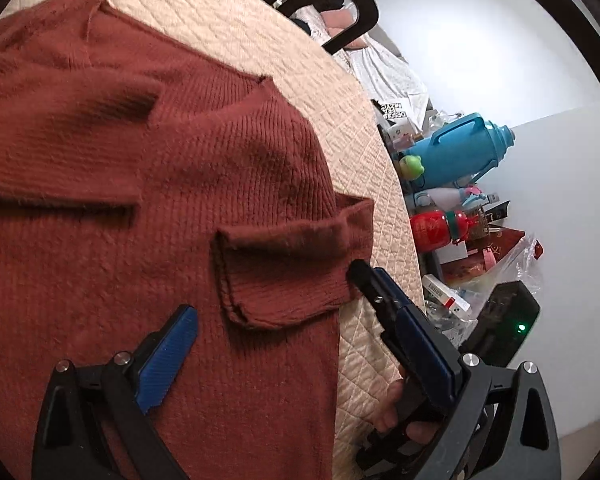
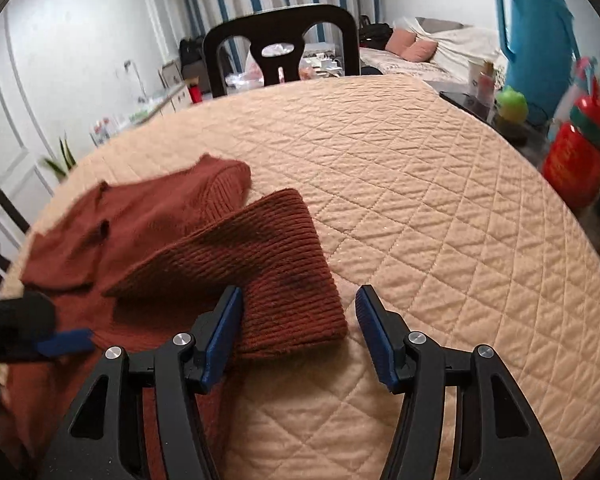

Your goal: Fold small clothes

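Left wrist view: a rust-red sweater (image 1: 140, 184) is seen spread over a quilted beige bench (image 1: 260, 40), filling the frame from 12 round to 7 o'clock. A cuffed sleeve end (image 1: 288, 276) is folded back onto the body near centre. The left hand-held gripper (image 1: 274, 292) is spread wide, with one blue pad (image 1: 168, 356) over the knit at 7 o'clock and the other finger's tip just beside the cuff at 4 o'clock; nothing is pinched. A hand (image 1: 396, 412) is partly seen behind that finger. A blue jug (image 1: 456, 152) and a red bottle (image 1: 436, 228) are seen among clutter at 3 o'clock, and a black chair (image 1: 324, 4) at 12.

In the right wrist view, the right hand-held gripper (image 2: 300, 320) is also spread, its pads clear of the cloth. The ribbed sleeve (image 2: 268, 264) is laid between the pads and toward 10 o'clock, over the rest of the sweater at 9 o'clock. The left gripper's blue pad is glimpsed at 8 o'clock, blurred. The chair is seen at 12, the jug at 2.
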Available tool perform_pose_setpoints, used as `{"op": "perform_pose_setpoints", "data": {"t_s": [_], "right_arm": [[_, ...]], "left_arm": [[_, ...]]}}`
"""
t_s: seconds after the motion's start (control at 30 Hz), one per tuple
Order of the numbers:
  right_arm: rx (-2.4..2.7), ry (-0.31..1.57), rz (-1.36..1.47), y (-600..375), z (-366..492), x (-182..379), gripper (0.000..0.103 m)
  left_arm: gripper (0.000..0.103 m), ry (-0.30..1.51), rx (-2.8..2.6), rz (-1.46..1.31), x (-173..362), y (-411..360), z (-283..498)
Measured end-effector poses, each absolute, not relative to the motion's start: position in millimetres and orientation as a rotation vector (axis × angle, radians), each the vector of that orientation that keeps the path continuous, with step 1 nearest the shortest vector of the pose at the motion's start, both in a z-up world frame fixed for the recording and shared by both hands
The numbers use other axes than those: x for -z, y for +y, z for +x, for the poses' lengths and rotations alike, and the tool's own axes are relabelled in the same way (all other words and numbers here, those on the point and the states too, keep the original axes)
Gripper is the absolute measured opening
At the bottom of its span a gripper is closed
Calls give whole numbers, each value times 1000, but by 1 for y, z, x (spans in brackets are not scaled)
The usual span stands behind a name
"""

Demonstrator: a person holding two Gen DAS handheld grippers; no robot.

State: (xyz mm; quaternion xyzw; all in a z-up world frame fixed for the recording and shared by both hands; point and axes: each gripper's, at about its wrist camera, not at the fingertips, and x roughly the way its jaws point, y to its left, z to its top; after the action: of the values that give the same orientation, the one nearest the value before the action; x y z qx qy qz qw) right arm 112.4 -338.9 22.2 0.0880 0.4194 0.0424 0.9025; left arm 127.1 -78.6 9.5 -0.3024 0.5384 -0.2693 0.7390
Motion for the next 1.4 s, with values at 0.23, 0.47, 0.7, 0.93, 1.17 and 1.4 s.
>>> {"op": "perform_pose_setpoints", "data": {"t_s": [0.23,0.47,0.7,0.93,1.17,1.4], "right_arm": [[-45,829,286,-361,97,-27,59],[-45,807,332,-367,91,-26,59],[-55,803,340,-367,91,-25,59],[-55,776,344,-368,87,-29,59],[-69,772,324,-359,88,-33,59],[-101,777,299,-345,89,-36,59]], "left_arm": [[88,1199,613,-686,-9,-93,127],[69,1173,544,-658,-8,-98,135],[14,1155,497,-602,-4,-96,142],[7,1067,506,-598,-26,-74,142],[7,993,510,-588,-51,-48,148],[7,937,483,-573,-60,-17,151]]}}
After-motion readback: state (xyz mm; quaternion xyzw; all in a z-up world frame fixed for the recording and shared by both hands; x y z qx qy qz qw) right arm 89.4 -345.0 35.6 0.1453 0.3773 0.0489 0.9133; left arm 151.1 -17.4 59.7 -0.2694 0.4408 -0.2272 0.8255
